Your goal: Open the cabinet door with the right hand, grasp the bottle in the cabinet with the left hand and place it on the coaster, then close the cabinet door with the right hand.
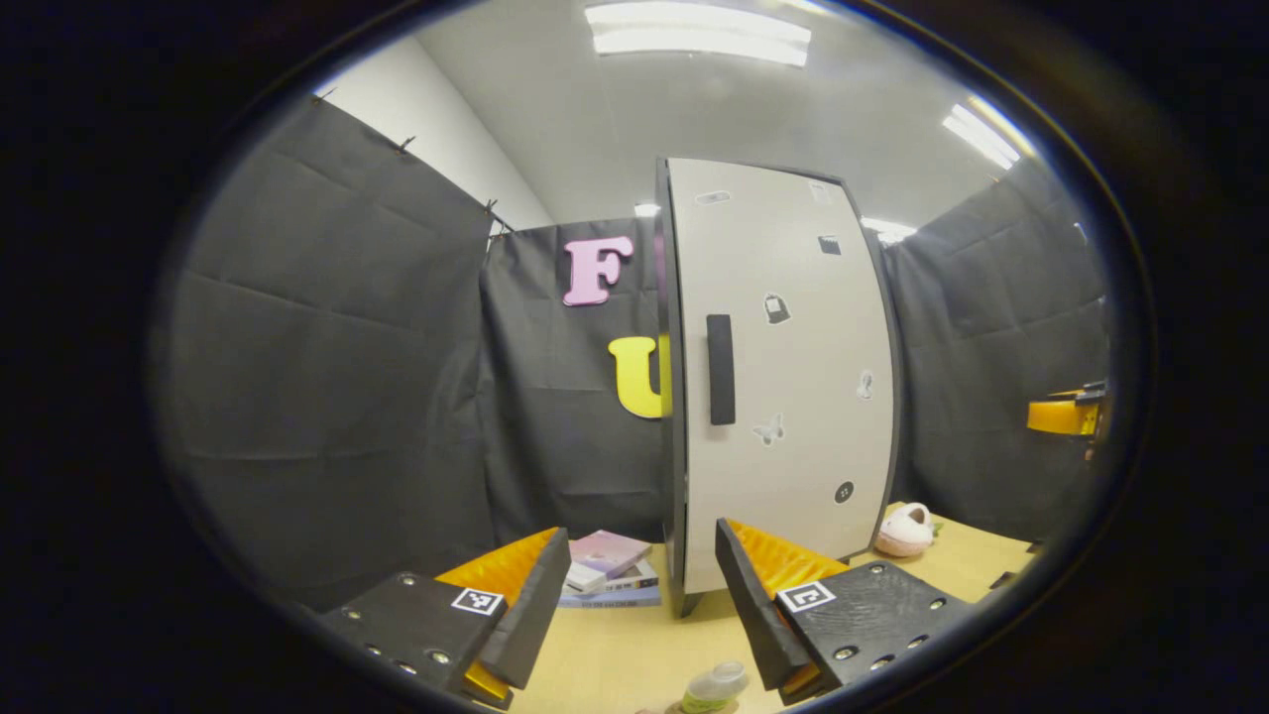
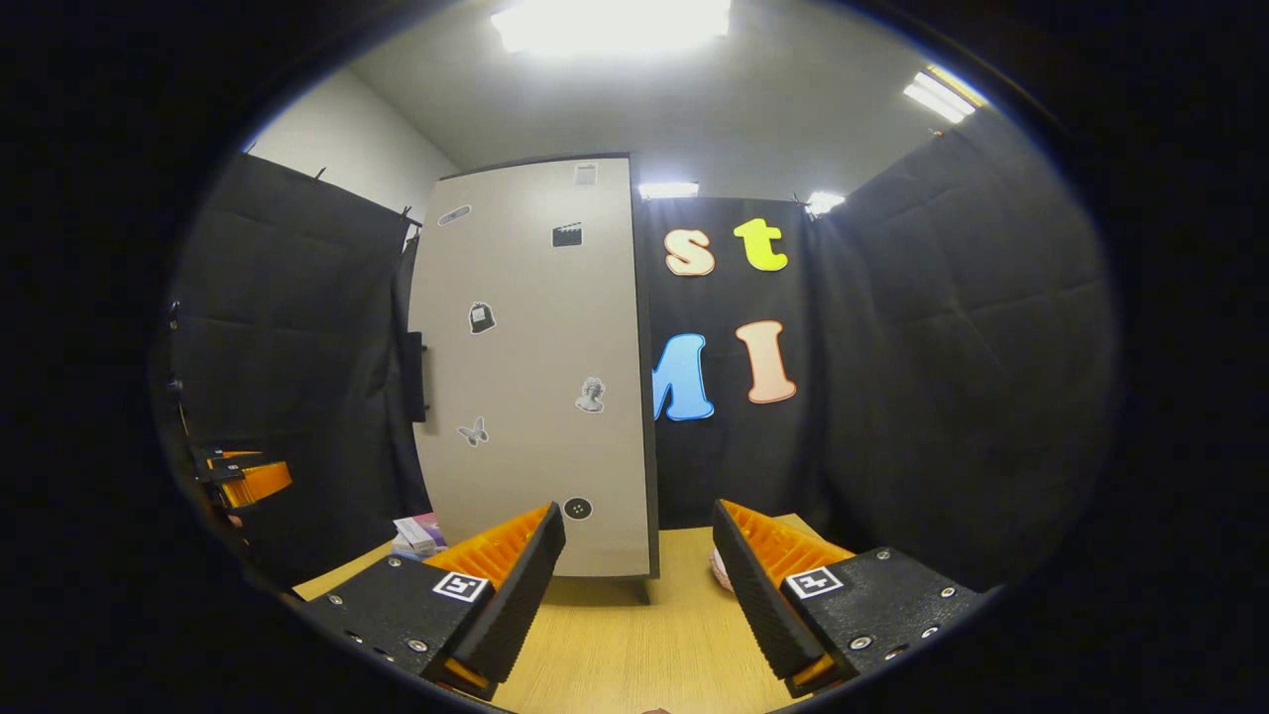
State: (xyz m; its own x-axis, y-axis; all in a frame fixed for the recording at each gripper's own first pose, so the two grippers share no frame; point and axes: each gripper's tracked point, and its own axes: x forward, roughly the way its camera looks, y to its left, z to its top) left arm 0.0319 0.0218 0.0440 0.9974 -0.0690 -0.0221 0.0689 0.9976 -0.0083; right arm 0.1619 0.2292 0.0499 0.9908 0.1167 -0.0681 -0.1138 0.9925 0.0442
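Cabinet stands upright on the wooden table, straight ahead of the left gripper; its door is closed, pale grey with small stickers, and the black handle sits near the door's left edge. With the door closed, the inside can't be seen.

Left gripper: fingers apart, nothing between them, hovering over the table short of the cabinet. Just below and between its fingertips, at the bottom edge of the left gripper view, is a small clear bottle with a pale cap and green label, standing on the table outside the cabinet. Whether a coaster lies under it can't be told; it's cut off.

Stack of books lies ahead-left of the left gripper, beside the cabinet base. Pink plush item sits ahead-right, by the cabinet's other corner.

Right gripper: fingers apart, empty, over the table, with the cabinet ahead and slightly left. In the left gripper view it shows far right as an orange bit.
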